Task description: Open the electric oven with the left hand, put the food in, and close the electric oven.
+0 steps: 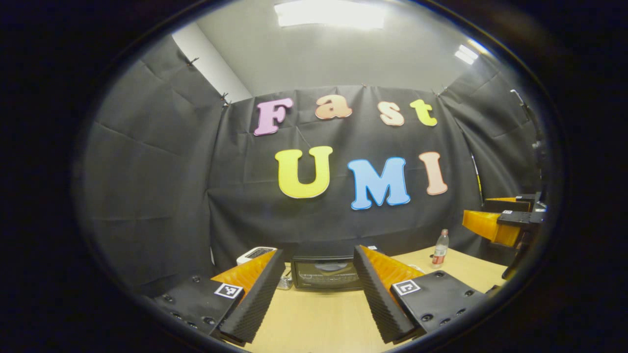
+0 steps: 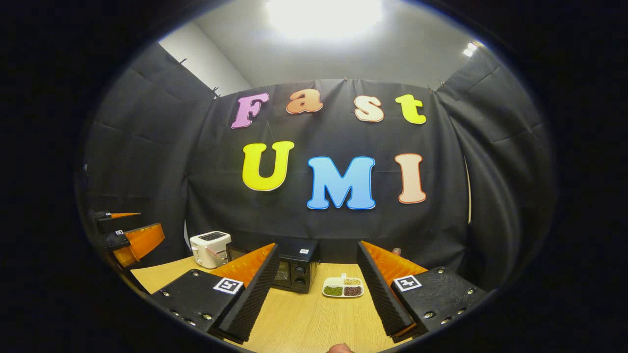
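Oven door apparently shut; food tray outside, at its 3 o'clock.
Hovering spread wide, nothing pinched: left gripper, right gripper, aimed tableward for reach.

On your worktop the oven stands against the wall, toaster to its left, food tray just right, bottle farther right.

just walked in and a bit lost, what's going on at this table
A person holds two grippers above a wooden table. The left gripper and the right gripper are both open and hold nothing. The electric oven stands with its door closed, and a divided plate of food lies on the table beside it.
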The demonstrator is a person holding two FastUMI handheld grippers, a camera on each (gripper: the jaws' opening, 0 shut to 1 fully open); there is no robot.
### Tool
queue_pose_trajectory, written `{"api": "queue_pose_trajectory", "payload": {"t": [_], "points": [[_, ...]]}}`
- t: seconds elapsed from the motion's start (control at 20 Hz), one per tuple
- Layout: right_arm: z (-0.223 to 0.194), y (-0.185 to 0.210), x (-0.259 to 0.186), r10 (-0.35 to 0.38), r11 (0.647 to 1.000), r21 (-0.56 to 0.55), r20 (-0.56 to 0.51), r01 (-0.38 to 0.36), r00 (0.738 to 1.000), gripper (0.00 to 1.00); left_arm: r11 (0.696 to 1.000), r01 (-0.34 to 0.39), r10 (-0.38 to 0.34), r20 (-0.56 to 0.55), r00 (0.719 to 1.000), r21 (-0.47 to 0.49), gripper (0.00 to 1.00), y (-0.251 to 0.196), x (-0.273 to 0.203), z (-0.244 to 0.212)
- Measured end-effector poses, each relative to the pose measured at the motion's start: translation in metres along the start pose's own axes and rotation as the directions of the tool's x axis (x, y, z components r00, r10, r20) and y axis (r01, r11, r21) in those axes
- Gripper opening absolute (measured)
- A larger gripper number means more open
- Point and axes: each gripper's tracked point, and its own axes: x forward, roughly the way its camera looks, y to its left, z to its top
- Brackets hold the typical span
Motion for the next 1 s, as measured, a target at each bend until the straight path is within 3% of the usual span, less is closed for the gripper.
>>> {"api": "queue_pose_trajectory", "payload": {"t": [1.0], "points": [[0.014,0.006,-0.006,-0.011,1.0,-0.012,0.041,0.011,0.999,0.96,1.0,0.015,-0.015,0.015,1.0,0.008,0.99,0.001,-0.004,0.007]]}}
